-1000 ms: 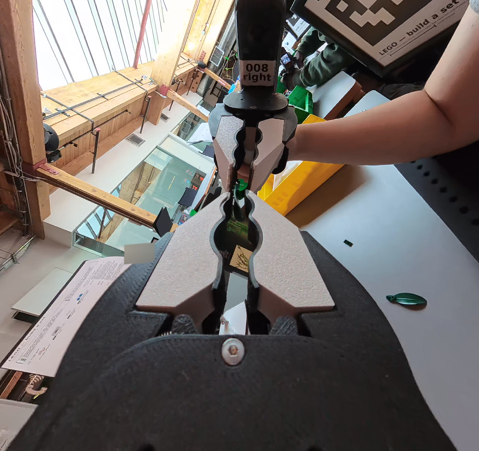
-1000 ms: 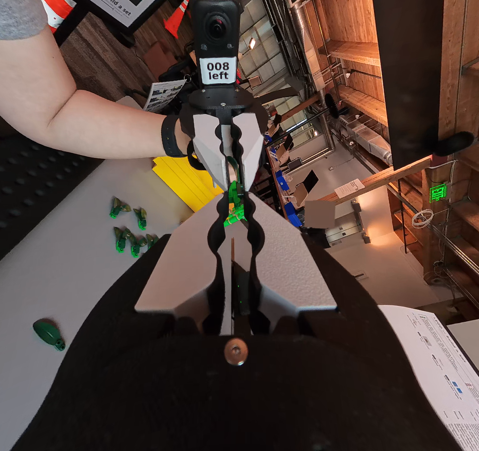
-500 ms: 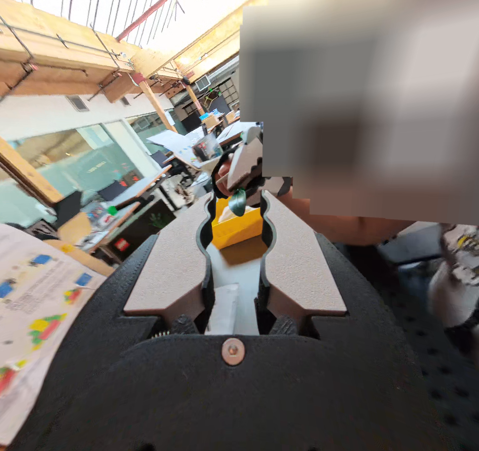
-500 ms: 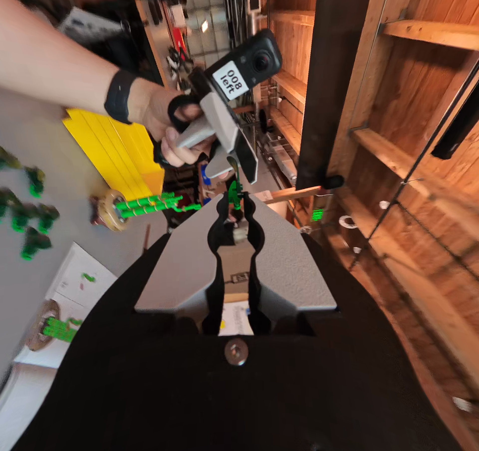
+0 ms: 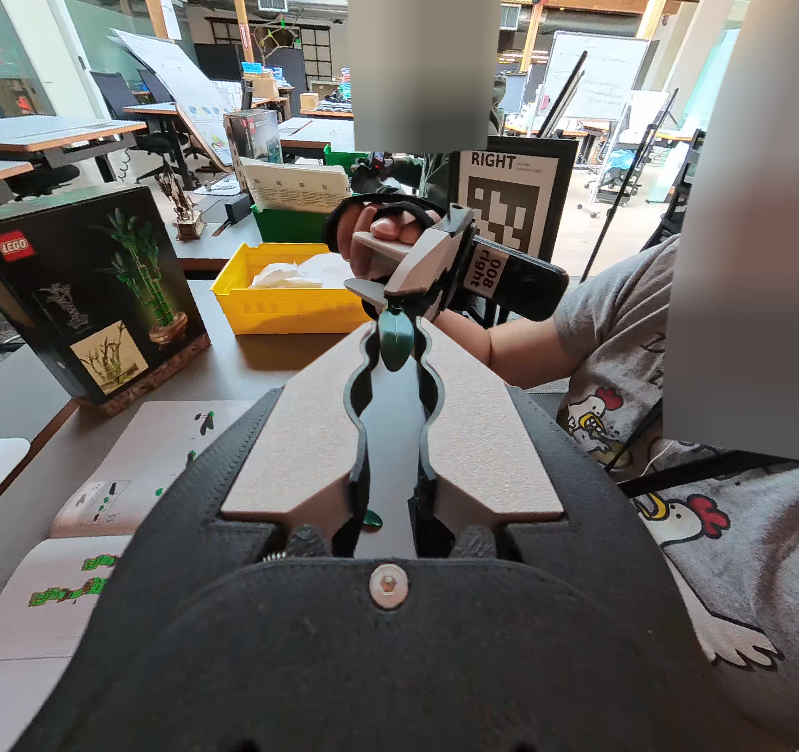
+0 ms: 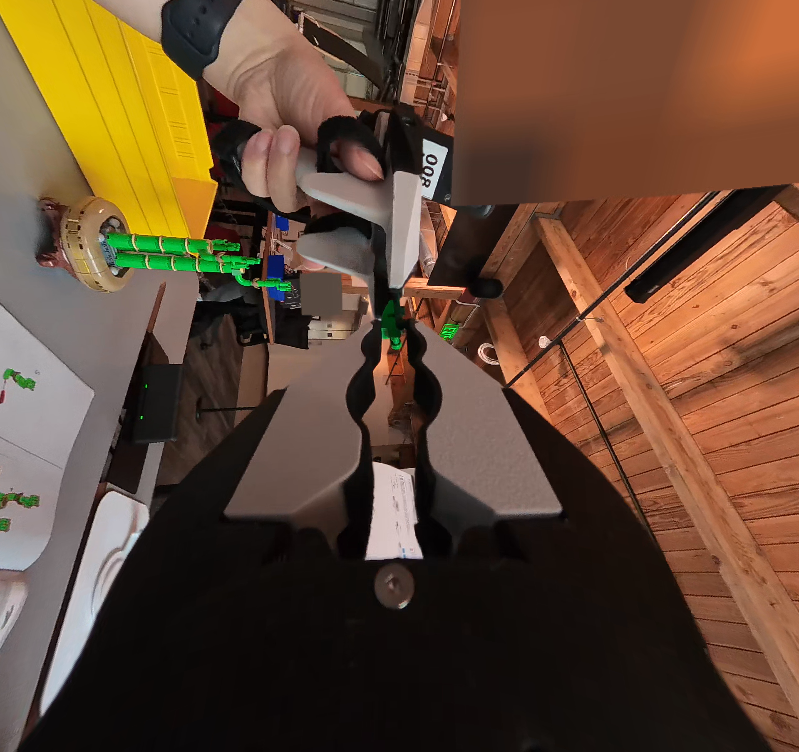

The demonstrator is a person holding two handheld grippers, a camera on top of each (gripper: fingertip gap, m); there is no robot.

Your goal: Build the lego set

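wooden beams and desks fill the workshop behind a grey table (image 5: 276,368). left gripper (image 5: 394,333) has its fingers slightly apart around a dark green leaf (image 5: 394,340); whether they pinch it is hard to tell. right gripper (image 6: 394,329) pinches a bright green piece (image 6: 392,324), its far end hidden by the other gripper. nearby stand a yellow bin (image 5: 276,307), the set's box (image 5: 95,290) and the bamboo model (image 6: 142,251).

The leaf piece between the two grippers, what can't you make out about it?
- Left wrist view: dark green leaf stem joint, hidden by the right gripper.
- Right wrist view: bright green piece too small; leaf hidden behind it, whether joined unclear.
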